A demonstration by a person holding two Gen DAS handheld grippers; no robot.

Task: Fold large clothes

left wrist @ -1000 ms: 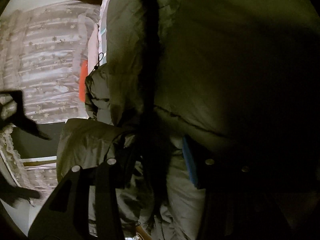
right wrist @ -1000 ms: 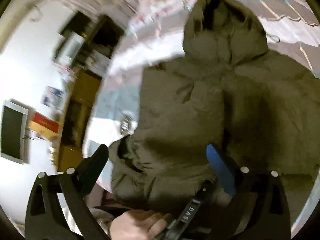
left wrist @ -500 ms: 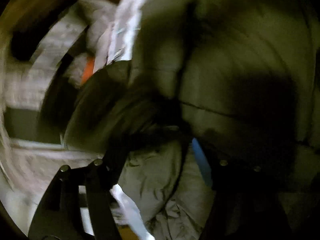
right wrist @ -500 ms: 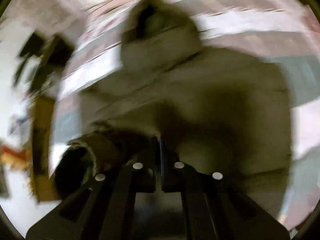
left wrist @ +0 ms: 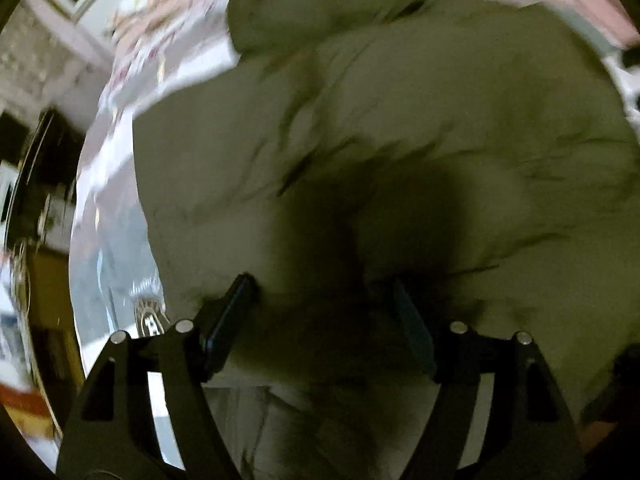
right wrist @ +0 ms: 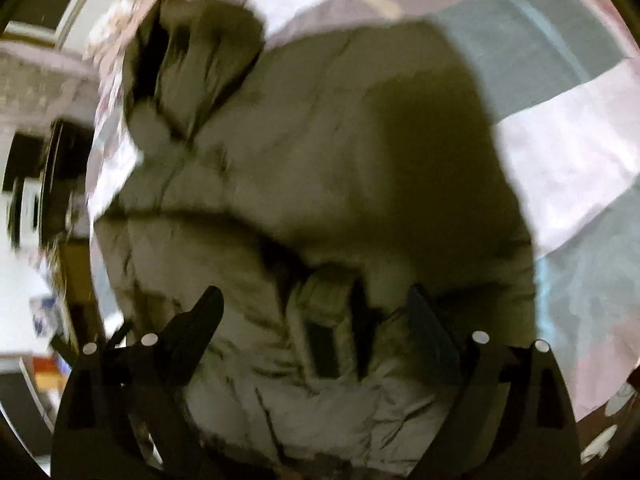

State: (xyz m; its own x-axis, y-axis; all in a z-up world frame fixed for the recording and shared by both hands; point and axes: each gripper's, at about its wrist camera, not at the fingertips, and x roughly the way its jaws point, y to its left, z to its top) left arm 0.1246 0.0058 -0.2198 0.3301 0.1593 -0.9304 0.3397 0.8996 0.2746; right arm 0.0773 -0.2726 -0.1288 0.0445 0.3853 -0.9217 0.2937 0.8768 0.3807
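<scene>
Hovering over the olive jacket [right wrist: 320, 168], which fills the frame centre on the striped bedspread [right wrist: 568, 152], the left gripper [left wrist: 320, 312] and right gripper [right wrist: 316, 312] hold fingers spread, empty. Next: pinch the lower hem, fold upward.

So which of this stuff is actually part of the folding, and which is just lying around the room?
Part of the job:
- olive puffer jacket, with its hood
- left tool, open over the jacket
- right tool, open over the jacket

Just lying about:
- patchwork bedspread under the jacket
- dark shelving at the room's edge, too blurred to detail
</scene>
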